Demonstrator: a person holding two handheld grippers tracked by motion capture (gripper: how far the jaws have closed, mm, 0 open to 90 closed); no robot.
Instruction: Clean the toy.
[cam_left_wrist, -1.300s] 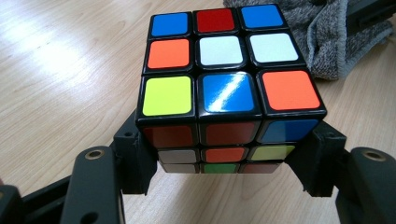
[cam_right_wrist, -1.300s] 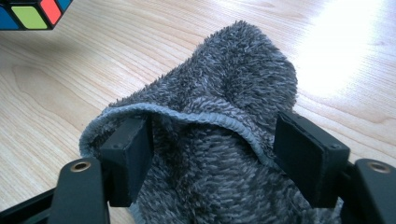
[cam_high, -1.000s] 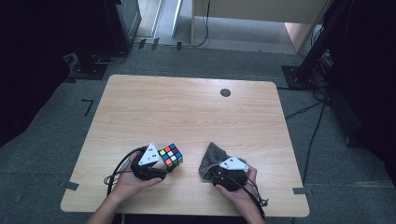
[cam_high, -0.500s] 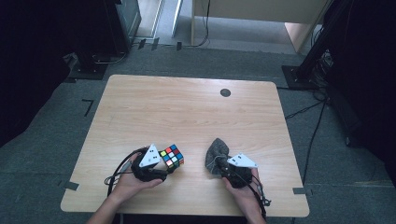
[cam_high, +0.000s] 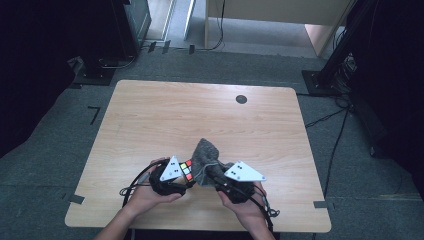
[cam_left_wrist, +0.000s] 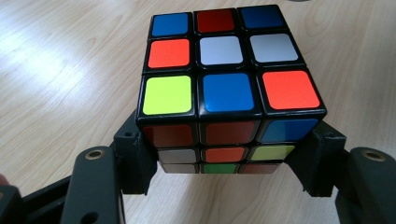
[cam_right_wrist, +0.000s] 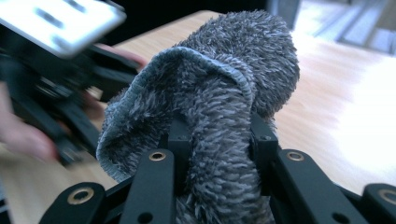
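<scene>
Cube (cam_left_wrist: 224, 93): rigid, light, slick faces | clamped by opposite sides in left gripper (cam_left_wrist: 224, 172) near table's (cam_high: 150, 110) front edge | right gripper (cam_right_wrist: 219, 144) clamps soft grey cloth (cam_right_wrist: 219, 93)

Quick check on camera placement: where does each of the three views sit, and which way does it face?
High view: fixed above the person's side, looking forward and down on the table; both forearms and hands show.
Left gripper view: rides the left claw, looking along its jaws, shut on the puzzle cube.
Right gripper view: rides the right claw, looking along its jaws, shut on the grey cloth; the other hand shows blurred.
Shared: high view also shows cube and cloth.
</scene>
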